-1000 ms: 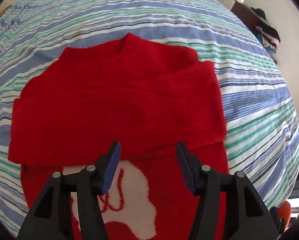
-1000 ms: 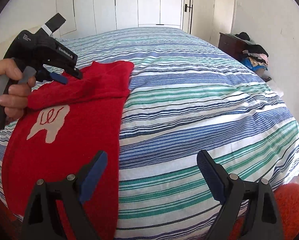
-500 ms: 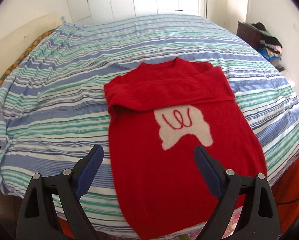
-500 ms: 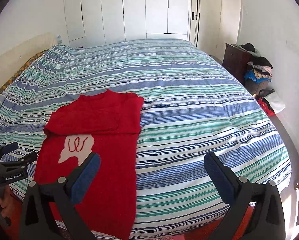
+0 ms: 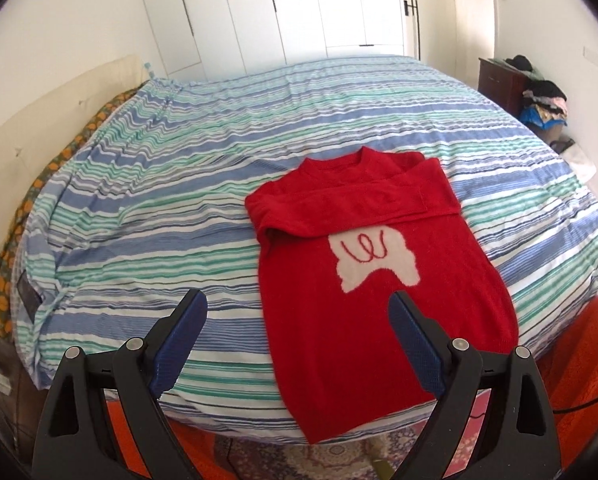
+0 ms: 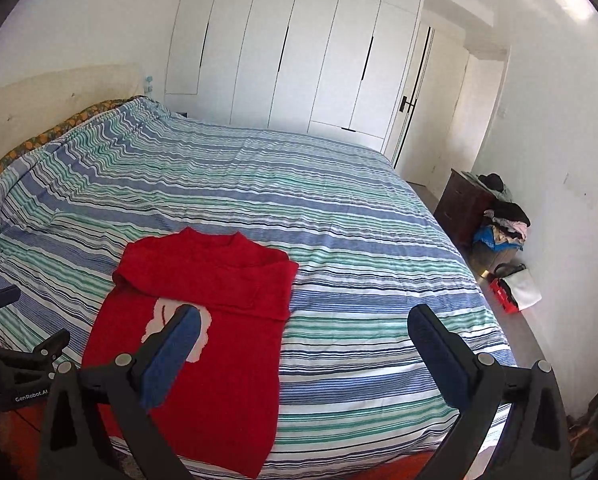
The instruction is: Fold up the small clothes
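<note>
A red sweater (image 5: 371,292) with a white tooth-shaped patch lies flat at the near edge of the striped bed (image 5: 179,184). Both sleeves are folded across its chest. Its hem hangs over the bed's edge. It also shows in the right wrist view (image 6: 203,320). My left gripper (image 5: 297,320) is open and empty, held back from the bed above the hem's left side. My right gripper (image 6: 305,330) is open and empty, off to the sweater's right, above the bedspread. The left gripper's body shows at the left edge of the right wrist view (image 6: 15,372).
White wardrobe doors (image 6: 299,52) stand behind the bed. A dark nightstand (image 6: 463,204) with a pile of clothes and bags stands at the right wall. An orange rug (image 5: 579,360) lies on the floor at the bed's foot.
Both grippers have pulled back and up from the bed. The left gripper left the folded sleeves and opened wider. The sweater has stayed in place.
</note>
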Action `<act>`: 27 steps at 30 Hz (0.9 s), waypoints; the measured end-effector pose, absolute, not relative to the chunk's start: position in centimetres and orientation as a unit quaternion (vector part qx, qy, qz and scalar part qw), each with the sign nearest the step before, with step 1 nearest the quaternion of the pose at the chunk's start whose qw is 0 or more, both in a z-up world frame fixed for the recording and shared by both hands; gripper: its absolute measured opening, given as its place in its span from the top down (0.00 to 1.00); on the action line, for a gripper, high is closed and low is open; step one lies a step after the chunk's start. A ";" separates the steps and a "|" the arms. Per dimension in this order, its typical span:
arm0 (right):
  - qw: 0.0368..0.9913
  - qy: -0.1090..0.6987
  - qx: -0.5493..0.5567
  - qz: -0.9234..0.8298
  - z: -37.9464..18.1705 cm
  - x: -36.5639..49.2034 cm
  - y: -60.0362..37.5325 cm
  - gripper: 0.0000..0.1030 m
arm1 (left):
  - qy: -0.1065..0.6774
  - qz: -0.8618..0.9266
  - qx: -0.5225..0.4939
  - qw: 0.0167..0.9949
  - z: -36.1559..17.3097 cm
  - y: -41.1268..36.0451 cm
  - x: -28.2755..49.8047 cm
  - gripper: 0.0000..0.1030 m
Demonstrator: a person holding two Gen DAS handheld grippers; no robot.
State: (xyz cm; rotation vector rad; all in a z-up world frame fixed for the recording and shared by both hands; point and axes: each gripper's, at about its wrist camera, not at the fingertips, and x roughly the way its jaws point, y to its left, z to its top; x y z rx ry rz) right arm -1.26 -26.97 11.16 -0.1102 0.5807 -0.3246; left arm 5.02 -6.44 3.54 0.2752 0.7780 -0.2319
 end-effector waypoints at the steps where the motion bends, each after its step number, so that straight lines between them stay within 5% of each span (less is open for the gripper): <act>1: 0.943 0.284 -0.058 -0.162 11.2 -1.4 -26.8 0.01 | 0.375 -0.113 0.132 0.911 3.7 -6.4 4.8 0.10; 27: 0.939 0.273 -0.065 -0.201 11.5 -3.6 -28.3 0.01 | 0.385 -0.100 0.143 0.906 2.9 -6.7 4.2 0.10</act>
